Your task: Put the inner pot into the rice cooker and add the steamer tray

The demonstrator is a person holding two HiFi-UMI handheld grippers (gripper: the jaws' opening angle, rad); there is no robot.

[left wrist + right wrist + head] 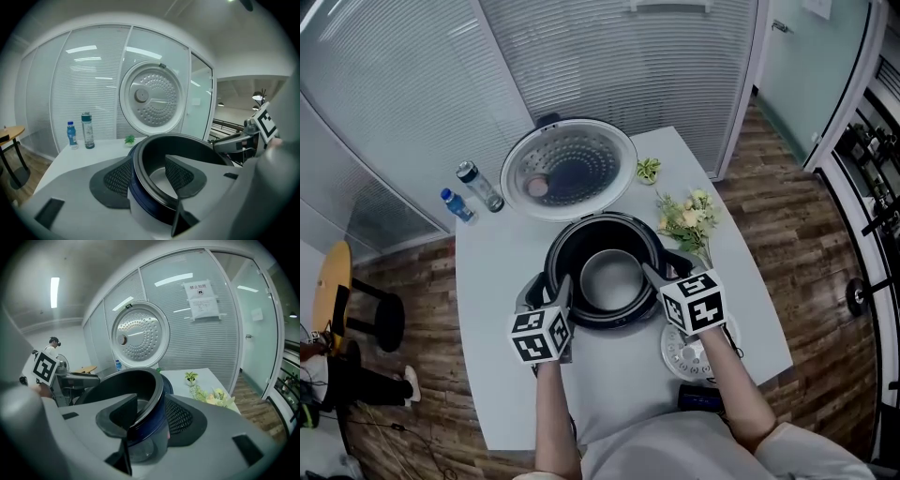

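Observation:
The black rice cooker stands mid-table, its lid up at the back. The inner pot sits inside it, grey bottom showing. My left gripper straddles the pot's left rim: one pad outside the cooker wall, one inside the pot, with a gap to the wall. My right gripper straddles the right rim the same way, open. In their own views the left gripper and the right gripper each face the other across the pot. The white perforated steamer tray lies on the table under my right hand.
Two bottles stand at the table's back left. A flower bunch and a small plant lie right of the cooker. A dark flat object rests by the front edge. A stool stands on the floor at left.

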